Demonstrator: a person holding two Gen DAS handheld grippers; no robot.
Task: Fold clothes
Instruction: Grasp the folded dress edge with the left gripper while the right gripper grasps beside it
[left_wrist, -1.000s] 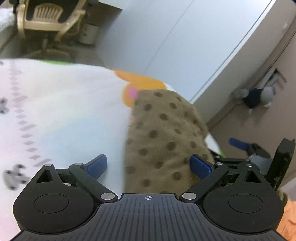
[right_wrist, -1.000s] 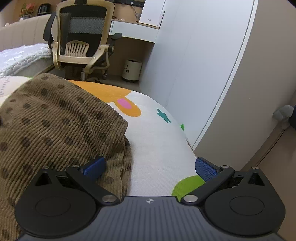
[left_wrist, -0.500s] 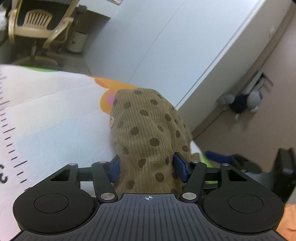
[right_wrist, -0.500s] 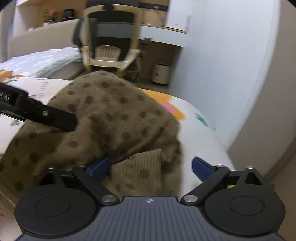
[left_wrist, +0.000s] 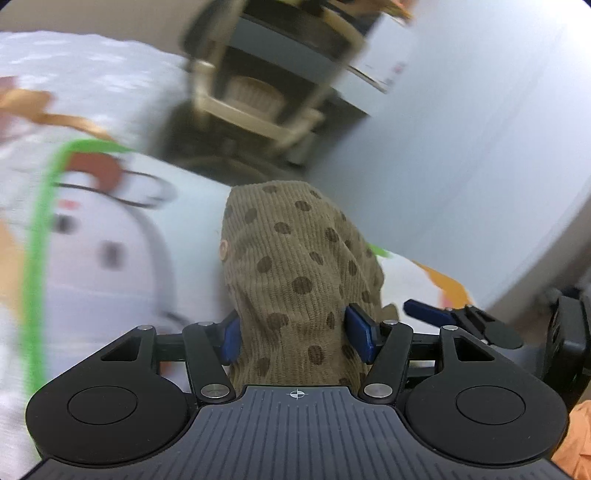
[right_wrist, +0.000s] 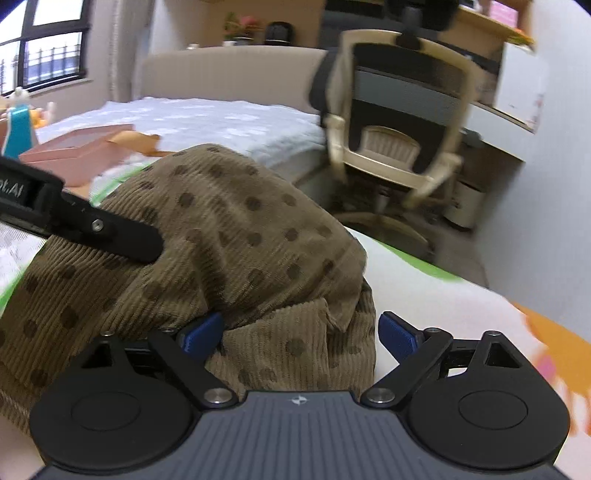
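Your left gripper (left_wrist: 295, 334) is clamped on the tan ribbed corduroy garment with dark brown polka dots (left_wrist: 295, 266): its two blue pads (left_wrist: 360, 332) press into the cloth from either side, and the fabric bunches into a rounded, hood-like hump rising ahead of them. A small round button or eyelet (left_wrist: 223, 248) shows on the garment's left edge. Your right gripper (right_wrist: 301, 338) stands spread apart, its blue pads (right_wrist: 397, 334) wide; a folded flap of the same corduroy lies between them, against the left pad but clear of the right one. The garment sits on a smooth white printed sheet with orange, green and cartoon shapes (left_wrist: 103, 266), mounded up with soft creases across its ribbed surface. In the right wrist view, the black arm of the left gripper crosses over the cloth's upper left. Behind stand a cream-framed office chair with a dark mesh back (right_wrist: 402, 122), a white quilted bed cover (right_wrist: 221, 122) and a flat pink box (right_wrist: 77, 151).
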